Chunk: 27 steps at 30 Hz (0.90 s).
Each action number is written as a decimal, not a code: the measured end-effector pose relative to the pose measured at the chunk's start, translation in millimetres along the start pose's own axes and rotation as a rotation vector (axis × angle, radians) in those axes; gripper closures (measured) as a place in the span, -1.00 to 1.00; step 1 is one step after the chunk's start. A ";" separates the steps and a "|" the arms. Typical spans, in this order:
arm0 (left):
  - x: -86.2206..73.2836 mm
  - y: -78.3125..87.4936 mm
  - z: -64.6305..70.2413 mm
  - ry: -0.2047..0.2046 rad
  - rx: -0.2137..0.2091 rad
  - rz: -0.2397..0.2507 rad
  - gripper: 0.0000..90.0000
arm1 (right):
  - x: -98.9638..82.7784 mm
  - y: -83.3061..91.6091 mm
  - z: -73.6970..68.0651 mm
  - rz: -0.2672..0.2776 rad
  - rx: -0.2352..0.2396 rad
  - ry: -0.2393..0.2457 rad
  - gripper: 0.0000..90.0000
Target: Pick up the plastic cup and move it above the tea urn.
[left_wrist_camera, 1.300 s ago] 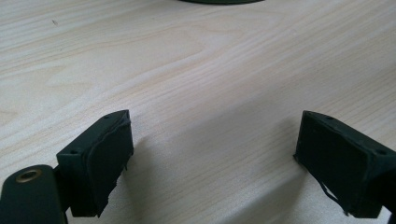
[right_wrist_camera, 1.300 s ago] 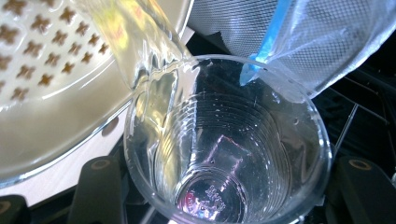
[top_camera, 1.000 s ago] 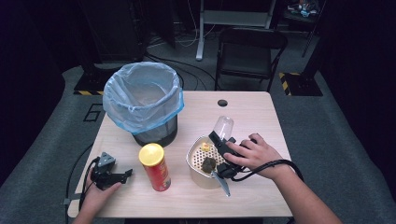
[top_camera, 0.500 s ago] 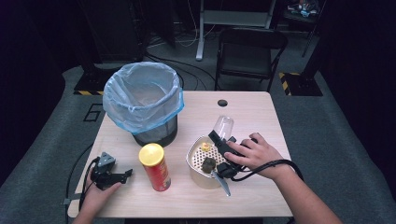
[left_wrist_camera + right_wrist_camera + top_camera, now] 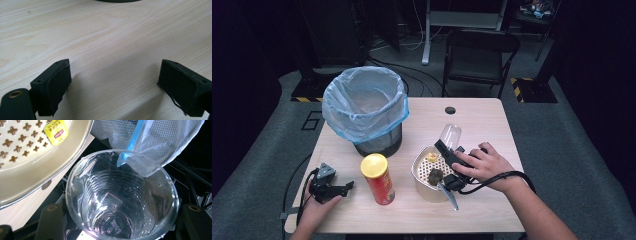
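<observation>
My right gripper is shut on a clear plastic cup, held tilted beside a beige strainer bowl. In the right gripper view the empty cup sits between both jaws, its mouth facing the camera. A yellow tea-bag tag lies on the bowl's perforated insert. From above, the tag and a dark tea bag lie inside the bowl. My left gripper rests on the table at the front left, open, with bare wood between its jaws.
A mesh bin lined with a blue bag stands at the table's back left. A red can with a yellow lid stands upright between my two hands. The bowl's handle points toward the front edge. A chair stands behind the table.
</observation>
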<state>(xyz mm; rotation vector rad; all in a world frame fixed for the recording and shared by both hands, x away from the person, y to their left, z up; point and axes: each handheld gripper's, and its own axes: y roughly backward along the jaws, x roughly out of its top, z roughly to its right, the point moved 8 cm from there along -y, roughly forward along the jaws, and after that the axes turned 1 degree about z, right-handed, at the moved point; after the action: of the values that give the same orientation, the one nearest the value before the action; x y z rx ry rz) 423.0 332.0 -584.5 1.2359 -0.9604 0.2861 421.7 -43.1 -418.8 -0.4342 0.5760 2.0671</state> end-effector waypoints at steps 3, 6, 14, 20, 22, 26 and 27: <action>0.0 0.0 0.0 0.000 0.000 0.000 -0.76 | -0.4 0.5 0.7 -0.001 -0.004 0.001 -0.21; 0.0 0.0 0.0 0.000 0.000 0.000 -0.76 | -0.9 1.4 2.2 0.002 -0.013 0.000 -0.21; 0.0 0.0 0.0 0.000 0.000 0.000 -0.76 | 0.2 2.9 4.7 0.010 -0.028 -0.005 -0.22; 0.0 0.0 0.0 0.000 0.000 0.000 -0.76 | -2.2 6.2 9.8 0.018 -0.060 -0.088 -0.23; 0.0 0.0 0.0 0.000 0.000 0.000 -0.76 | -4.3 7.7 13.9 0.005 -0.107 -0.144 -0.23; 0.0 0.0 0.0 0.000 0.000 0.000 -0.76 | -5.3 9.3 16.9 0.000 -0.150 -0.283 -0.23; 0.0 0.0 0.1 0.000 0.000 0.000 -0.76 | -5.8 9.7 18.2 0.004 -0.152 -0.330 -0.23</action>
<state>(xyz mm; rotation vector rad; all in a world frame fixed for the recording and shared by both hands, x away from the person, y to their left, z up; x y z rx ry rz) 422.9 331.9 -584.5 1.2356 -0.9602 0.2862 415.0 -41.5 -398.6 -0.1714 0.2242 2.1349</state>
